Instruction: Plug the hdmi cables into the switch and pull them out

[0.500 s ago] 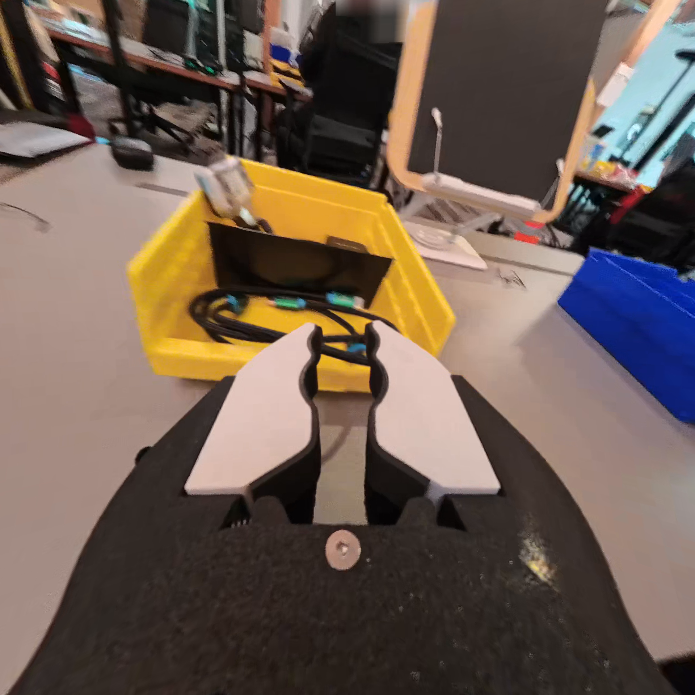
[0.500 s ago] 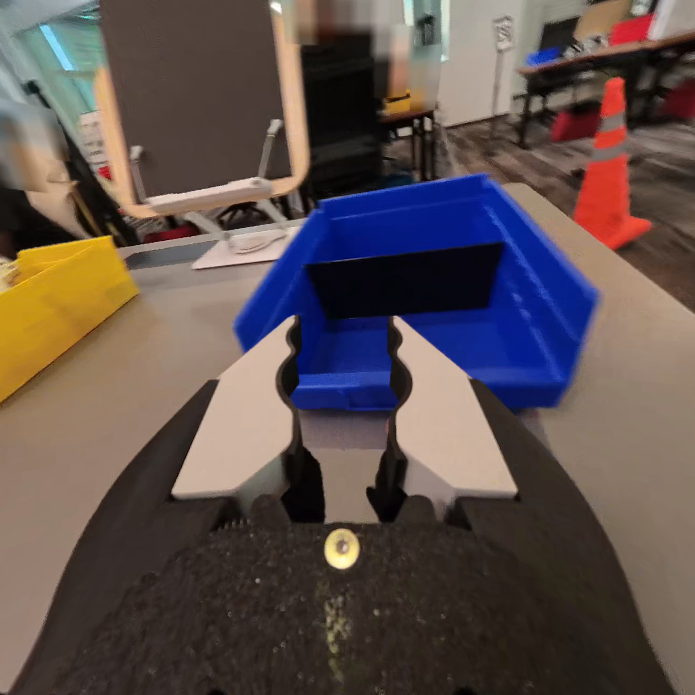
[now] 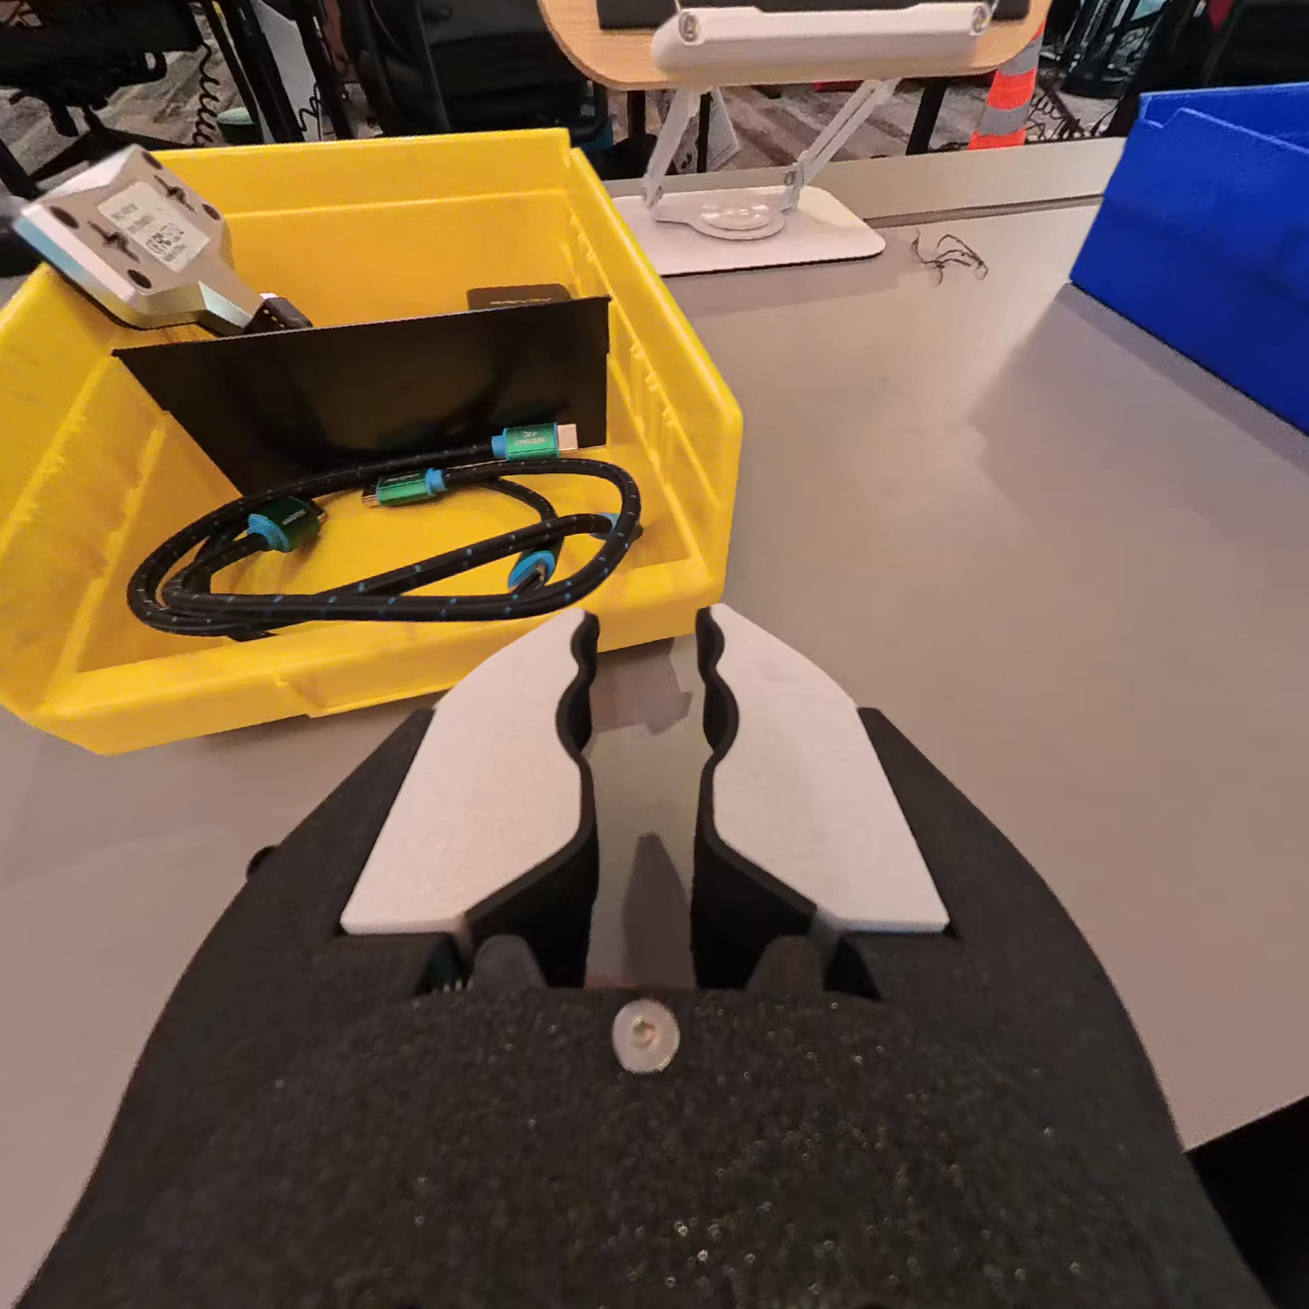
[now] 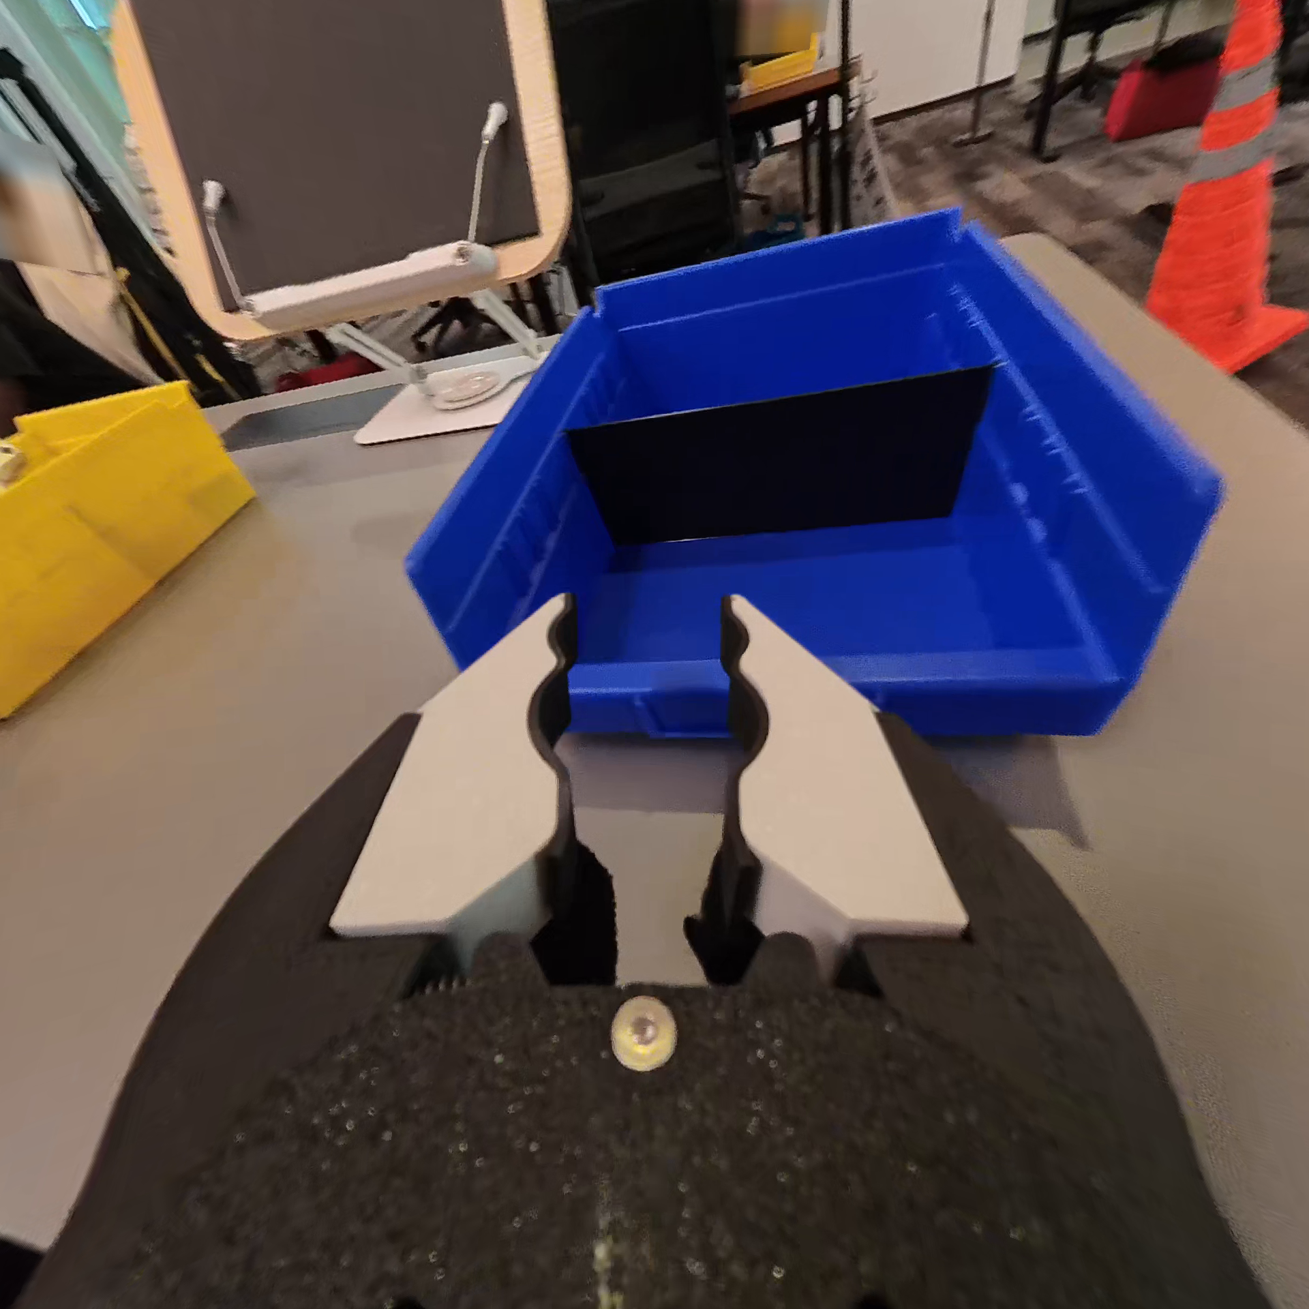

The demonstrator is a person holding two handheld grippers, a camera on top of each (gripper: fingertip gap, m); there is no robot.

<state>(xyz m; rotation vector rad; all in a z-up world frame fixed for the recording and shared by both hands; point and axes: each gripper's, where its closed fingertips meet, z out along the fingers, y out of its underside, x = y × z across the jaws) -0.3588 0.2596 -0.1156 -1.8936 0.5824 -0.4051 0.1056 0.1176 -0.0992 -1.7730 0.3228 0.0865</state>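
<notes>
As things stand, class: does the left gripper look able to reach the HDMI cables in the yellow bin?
Probably yes: the left gripper is open just outside the yellow bin, and the HDMI cables lie uncovered near its low front wall.

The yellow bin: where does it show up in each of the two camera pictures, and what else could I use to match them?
Left wrist view: the yellow bin fills the upper left, with cables inside.
Right wrist view: only a corner of the yellow bin shows at the left edge.
Shared landmark: the white stand at the table's far side, between the two bins.
</notes>
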